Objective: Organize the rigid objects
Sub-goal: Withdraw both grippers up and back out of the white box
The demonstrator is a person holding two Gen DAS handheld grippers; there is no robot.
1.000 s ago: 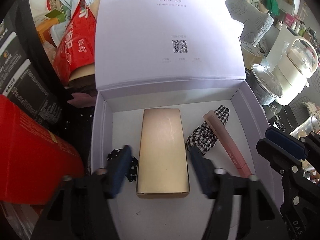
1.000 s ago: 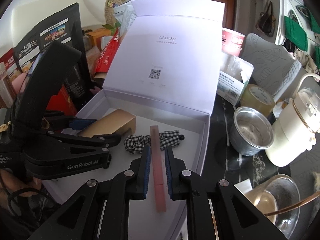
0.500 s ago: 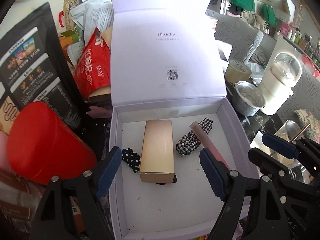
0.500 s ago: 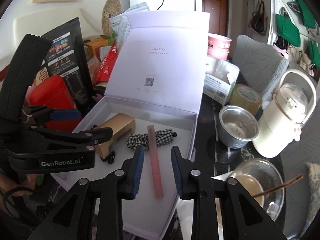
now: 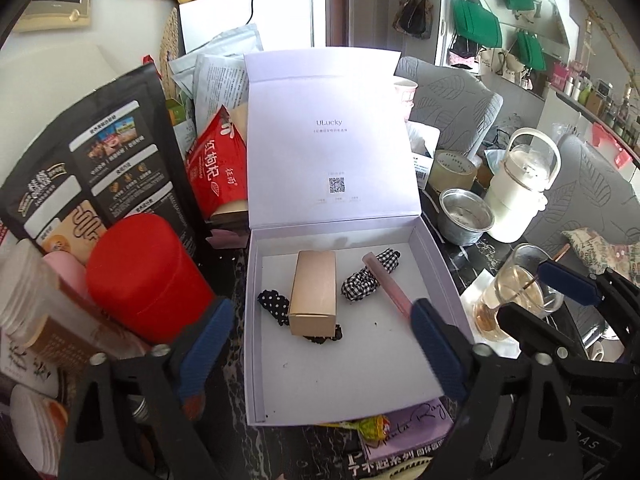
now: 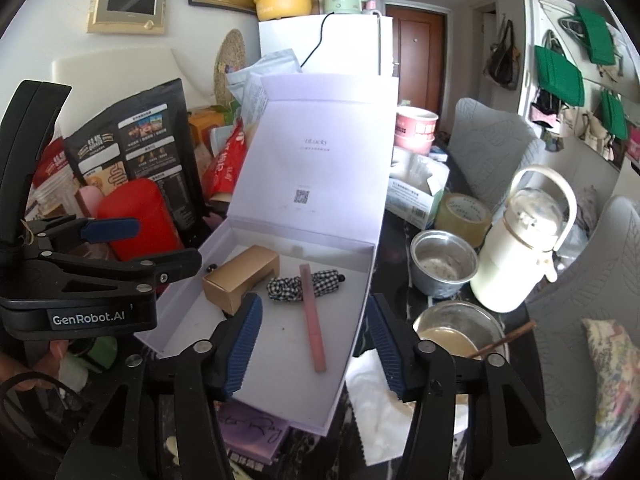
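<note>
Left tool (image 5: 320, 344): jaws wide apart, just been opening, nothing between them. Right tool (image 6: 314, 340): jaws also apart, just been opening; the pink stick (image 6: 312, 316) lies between and past the fingertips, untouched.

White box (image 5: 352, 396) open ahead of both tools, lid (image 5: 328, 140) propped upright at the back. On its floor: gold box (image 5: 314, 292) just ahead of the left tool, checked scrunchie (image 5: 368, 280) under the pink stick's far end.

Left view only: black dotted scrunchie (image 5: 274, 304) poking out from under the gold box, purple card (image 5: 408, 420) and candy wrapper (image 5: 374, 426) under the box's near edge.
Right view only: left tool from the side, hand (image 6: 24, 364) partly visible below it; pink paper cups (image 6: 414, 128) behind the lid.

Clutter: red canister (image 5: 144, 276) and black pouch (image 5: 100, 164) tight against the box, left of the left tool. Right of the right tool: steel cup (image 6: 442, 264), tape roll (image 6: 464, 216), white kettle (image 6: 520, 252), glass bowl with a stick in it (image 6: 452, 336). Table barely visible under it all.
</note>
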